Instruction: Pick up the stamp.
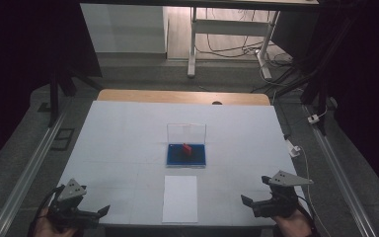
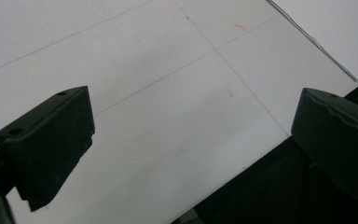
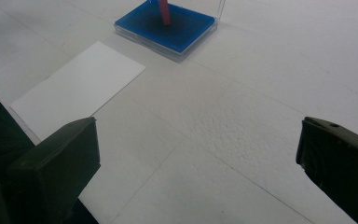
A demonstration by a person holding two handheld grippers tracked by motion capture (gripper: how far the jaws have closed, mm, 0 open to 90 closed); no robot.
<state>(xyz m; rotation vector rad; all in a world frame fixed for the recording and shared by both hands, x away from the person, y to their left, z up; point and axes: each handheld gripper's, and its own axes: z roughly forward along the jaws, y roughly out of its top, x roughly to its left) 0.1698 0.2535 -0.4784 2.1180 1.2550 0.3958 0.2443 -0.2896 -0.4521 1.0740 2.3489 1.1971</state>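
Both grippers, left and right, fingers spread, empty; red block in blue tray well ahead, between.

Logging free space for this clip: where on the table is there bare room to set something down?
Wide bare patches of white table lie left and right of the blue-based clear case and behind it to the far edge. The only tight spot is the strip between the case and the white sheet. Both tools, left tool and right tool, sit at the near corners.
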